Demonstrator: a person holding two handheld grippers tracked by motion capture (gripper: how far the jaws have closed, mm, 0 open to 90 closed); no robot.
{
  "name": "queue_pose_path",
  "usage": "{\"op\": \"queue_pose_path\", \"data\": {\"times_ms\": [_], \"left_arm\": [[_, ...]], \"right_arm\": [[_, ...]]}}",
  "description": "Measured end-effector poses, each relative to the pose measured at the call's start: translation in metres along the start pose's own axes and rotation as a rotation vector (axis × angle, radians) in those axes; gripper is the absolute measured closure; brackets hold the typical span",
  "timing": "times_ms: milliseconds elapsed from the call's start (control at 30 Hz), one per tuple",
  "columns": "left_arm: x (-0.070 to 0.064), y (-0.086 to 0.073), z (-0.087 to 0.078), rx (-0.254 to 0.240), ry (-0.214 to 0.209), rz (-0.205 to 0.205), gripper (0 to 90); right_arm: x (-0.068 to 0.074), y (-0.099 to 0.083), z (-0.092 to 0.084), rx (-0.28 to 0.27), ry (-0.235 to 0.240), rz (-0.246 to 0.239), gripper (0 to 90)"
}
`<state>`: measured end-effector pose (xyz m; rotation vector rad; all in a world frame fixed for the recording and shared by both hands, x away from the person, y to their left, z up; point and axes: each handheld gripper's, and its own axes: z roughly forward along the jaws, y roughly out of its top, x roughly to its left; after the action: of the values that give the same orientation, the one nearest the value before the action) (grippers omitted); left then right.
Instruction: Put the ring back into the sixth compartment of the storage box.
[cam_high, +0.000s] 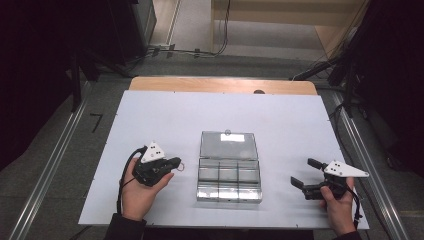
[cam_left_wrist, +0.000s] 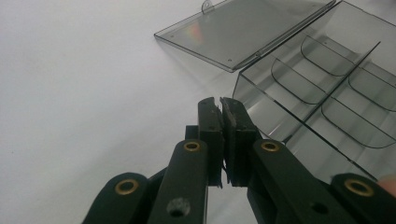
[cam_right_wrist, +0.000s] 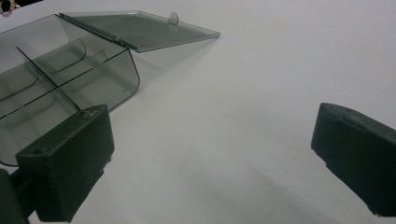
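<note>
Table (cam_high: 150, 120): white top, wide bare room on all sides for your hands
Clear box (cam_high: 229, 186): centre, lid (cam_high: 228, 145) laid flat back, compartments exposed for loading
Your right gripper (cam_high: 304, 174): jaws wide, box within reach
Your left gripper (cam_high: 176, 163): jaws pinched together, nothing visibly between, just beside box edge

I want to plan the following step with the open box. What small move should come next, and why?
Probably bring the right claw toward the flat-lying lid of the clear plastic compartment box to fold it shut: its jaws stand wide open, the compartments look empty, and the left claw is shut beside the box.
</note>
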<state>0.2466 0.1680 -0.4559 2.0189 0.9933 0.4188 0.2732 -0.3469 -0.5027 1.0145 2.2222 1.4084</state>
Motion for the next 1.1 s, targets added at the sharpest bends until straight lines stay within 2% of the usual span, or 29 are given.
{"op": "queue_pose_path", "data": {"times_ms": [1100], "left_arm": [[-0.011,0.012,-0.013,-0.037,-0.011,0.034,87.7]], "right_arm": [[0.0,0.0,0.0,0.001,-0.003,0.0,0.0]]}}
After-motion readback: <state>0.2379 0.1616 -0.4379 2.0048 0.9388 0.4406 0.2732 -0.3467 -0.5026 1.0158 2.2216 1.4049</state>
